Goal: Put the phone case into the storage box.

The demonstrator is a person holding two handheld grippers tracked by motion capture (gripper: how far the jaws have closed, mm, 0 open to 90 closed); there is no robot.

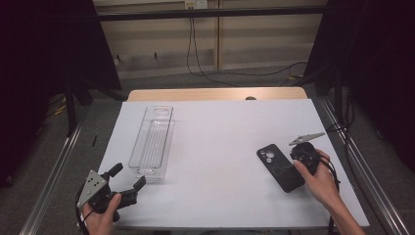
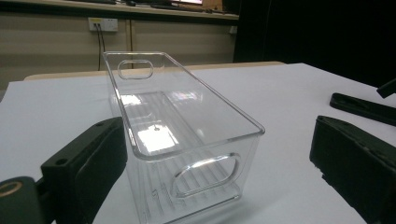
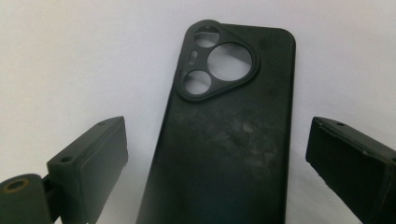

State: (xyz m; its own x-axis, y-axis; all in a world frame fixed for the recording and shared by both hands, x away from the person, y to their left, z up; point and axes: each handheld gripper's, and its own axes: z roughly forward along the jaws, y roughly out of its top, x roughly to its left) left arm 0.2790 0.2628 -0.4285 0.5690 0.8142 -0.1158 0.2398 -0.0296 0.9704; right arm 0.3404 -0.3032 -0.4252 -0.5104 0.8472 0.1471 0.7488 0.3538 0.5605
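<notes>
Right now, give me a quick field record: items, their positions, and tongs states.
phone case: black, flat on the table, camera cutouts facing up, between the open jaws, untouched
clear bin: empty, upright on the table's left side
right tongs: open, over the case's near end
left tongs: open, just short of the bin's near end
table: white top

Lab test bay: white-covered worktop (image 1: 220, 127) between dark curtains (image 1: 44, 54), metal floor rails (image 1: 54, 166), overhead bar (image 1: 210, 13), wall socket (image 2: 102, 24), loose cables (image 1: 195, 58) on grey carpet.
</notes>
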